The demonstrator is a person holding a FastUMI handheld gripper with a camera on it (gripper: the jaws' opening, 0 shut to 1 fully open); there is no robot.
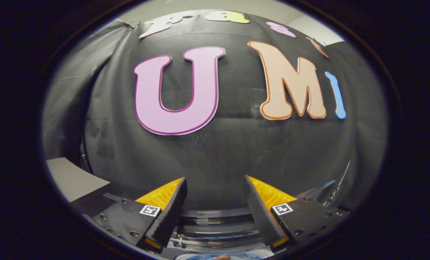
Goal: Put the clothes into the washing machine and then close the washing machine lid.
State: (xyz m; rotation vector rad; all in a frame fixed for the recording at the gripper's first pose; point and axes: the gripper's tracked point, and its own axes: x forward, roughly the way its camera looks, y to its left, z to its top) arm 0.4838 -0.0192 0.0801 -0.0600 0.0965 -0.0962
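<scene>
Black cloth of the booth wall (pixel 215 159) is faced by the gripper (pixel 215 187), whose fingers are held wide apart with nothing between them. Below them, what may be the washing machine (pixel 215 224) rim is seen, dark and ridged.

gripper (pixel 215 196) fingers apart, nothing between; their bases cut off; dark ringed machine top (pixel 215 225) beyond them half hidden — lid state unclear; clothes can't tell
</scene>
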